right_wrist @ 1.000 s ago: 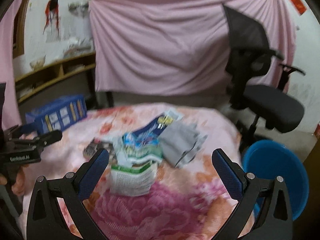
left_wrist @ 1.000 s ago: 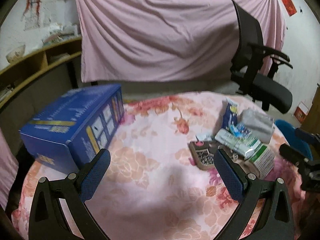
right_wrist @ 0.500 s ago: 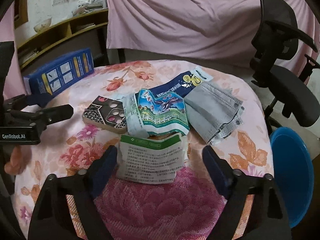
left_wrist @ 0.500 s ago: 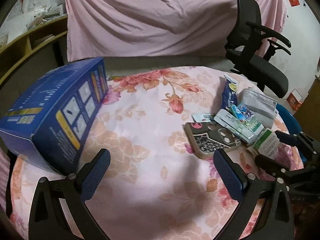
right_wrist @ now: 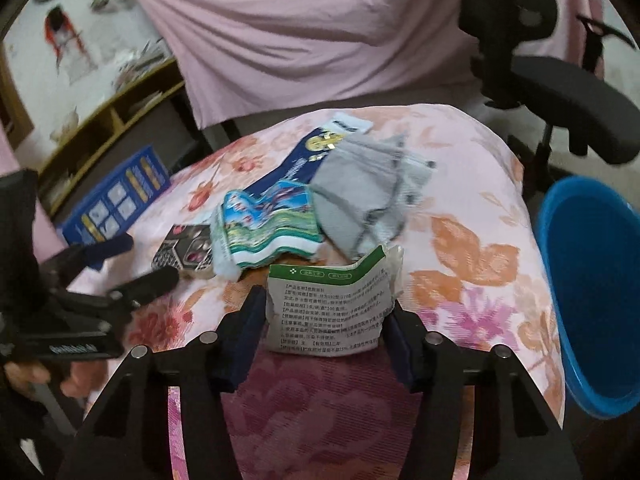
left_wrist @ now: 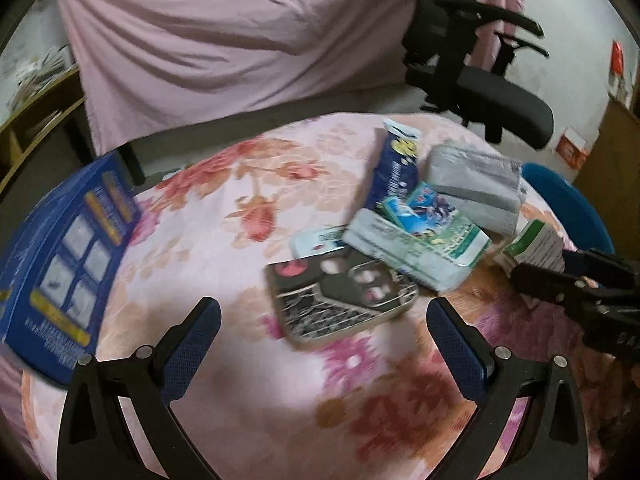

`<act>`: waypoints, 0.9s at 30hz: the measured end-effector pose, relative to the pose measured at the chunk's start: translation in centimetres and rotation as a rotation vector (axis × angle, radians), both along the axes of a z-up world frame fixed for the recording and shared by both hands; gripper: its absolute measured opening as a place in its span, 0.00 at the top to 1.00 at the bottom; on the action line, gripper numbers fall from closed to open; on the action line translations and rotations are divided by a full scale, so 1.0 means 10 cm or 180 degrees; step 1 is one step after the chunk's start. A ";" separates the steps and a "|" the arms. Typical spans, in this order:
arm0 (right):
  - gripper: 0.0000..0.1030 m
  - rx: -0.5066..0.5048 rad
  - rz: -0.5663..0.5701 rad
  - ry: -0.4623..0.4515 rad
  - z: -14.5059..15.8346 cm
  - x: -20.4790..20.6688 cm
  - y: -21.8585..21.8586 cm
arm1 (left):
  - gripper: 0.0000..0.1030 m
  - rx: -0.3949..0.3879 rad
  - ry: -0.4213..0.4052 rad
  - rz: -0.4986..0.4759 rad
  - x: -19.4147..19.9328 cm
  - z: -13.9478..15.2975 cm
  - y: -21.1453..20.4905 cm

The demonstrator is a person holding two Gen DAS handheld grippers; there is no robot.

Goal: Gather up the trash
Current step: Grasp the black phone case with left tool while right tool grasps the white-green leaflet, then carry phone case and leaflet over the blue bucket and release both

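a: right wrist view first. anything inside the right claw (right_wrist: 322,322)?

b: green-and-white packet (right_wrist: 328,308), printed side up, top flap folded back. jaws closing on it, with one pad against each side edge, pressing by the look of it.

a: and resting where?

b: on the flowered tabletop (right_wrist: 476,264), at the near end of the trash pile, just in front of the colourful wrapper (right_wrist: 268,232) and the grey mask (right_wrist: 368,200). touching neither, as far as can be told through the blur.

a: rest of the pile?

b: dark blue sachet (left_wrist: 396,168) lying behind the colourful wrapper, partly under the mask. dark patterned case (left_wrist: 340,300) flat at the pile's left end.

a: left claw (left_wrist: 322,332)?

b: released, jaws wide apart, tilted down over the tabletop. holding nothing. patterned case showing between its tips, with no pad on it.

a: somewhere to drop things?

b: blue bin (right_wrist: 592,292) beside the tabletop's right edge, below its level, near the packet's side.

a: anything else around?

b: blue box (left_wrist: 68,264) at the tabletop's left edge, well apart from the pile. black office chair (left_wrist: 500,96) and pink curtain (left_wrist: 240,32) behind.
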State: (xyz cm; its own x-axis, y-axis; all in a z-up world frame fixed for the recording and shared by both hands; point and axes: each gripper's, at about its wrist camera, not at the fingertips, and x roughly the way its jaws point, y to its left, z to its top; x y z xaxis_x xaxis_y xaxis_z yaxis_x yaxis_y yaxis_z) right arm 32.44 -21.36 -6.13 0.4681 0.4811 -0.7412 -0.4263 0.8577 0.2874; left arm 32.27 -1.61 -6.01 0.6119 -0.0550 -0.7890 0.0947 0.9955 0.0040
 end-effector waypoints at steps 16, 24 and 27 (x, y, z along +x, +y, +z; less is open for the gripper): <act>0.48 0.0230 -0.0058 0.0114 0.00 0.01 -0.13 | 0.21 0.0103 0.0179 0.0099 0.30 -0.19 -0.11; 0.48 0.0250 -0.0036 0.0066 0.02 -0.03 -0.14 | 0.21 -0.0119 0.0143 0.0101 0.05 -0.08 -0.04; 0.48 0.0343 0.0000 -0.0012 0.07 -0.08 -0.16 | 0.21 -0.0380 -0.0003 0.0091 -0.13 0.02 0.02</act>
State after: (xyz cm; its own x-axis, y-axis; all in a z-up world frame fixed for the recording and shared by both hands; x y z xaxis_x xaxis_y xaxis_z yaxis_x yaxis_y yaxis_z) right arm 31.63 -22.95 -5.42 0.4709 0.5579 -0.6834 -0.4275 0.8219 0.3764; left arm 30.93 -1.38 -5.84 0.6154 -0.1310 -0.7773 0.0663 0.9912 -0.1146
